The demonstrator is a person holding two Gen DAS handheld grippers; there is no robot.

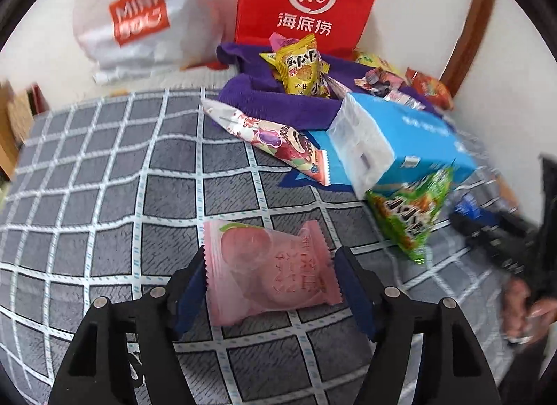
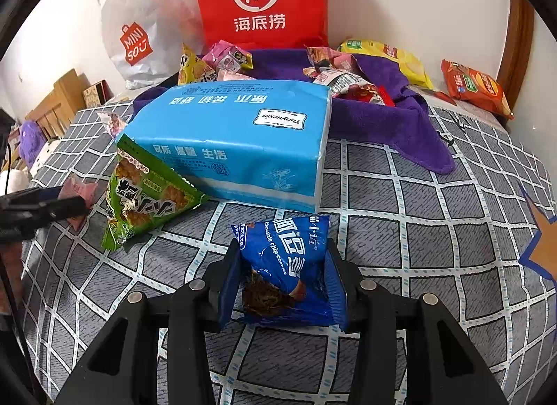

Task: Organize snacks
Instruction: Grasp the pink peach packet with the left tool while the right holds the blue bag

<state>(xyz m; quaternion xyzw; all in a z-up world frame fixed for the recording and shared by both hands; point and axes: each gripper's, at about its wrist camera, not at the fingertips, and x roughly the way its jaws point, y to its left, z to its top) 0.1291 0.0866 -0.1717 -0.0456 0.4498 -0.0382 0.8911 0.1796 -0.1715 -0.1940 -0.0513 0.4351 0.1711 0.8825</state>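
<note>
A blue tissue pack (image 2: pixel 229 140) fills the frame's middle. Below it, the right gripper (image 2: pixel 283 283) clamps a blue cookie packet (image 2: pixel 287 272). The left gripper (image 1: pixel 269 283) stands open around a pink packet (image 1: pixel 268 269) lying released on the checked cloth (image 1: pixel 104 179). Next, probably: place the cookies alongside.

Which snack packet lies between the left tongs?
The pink packet, flat on the checked cloth between the open left tongs. The green packet leans on the blue tissue pack.

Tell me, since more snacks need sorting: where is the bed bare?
Bare checked cover lies left of the pink packet, and right of the blue cookie packet, below the purple towel. Crowded around the tissue pack and green packet.
</note>
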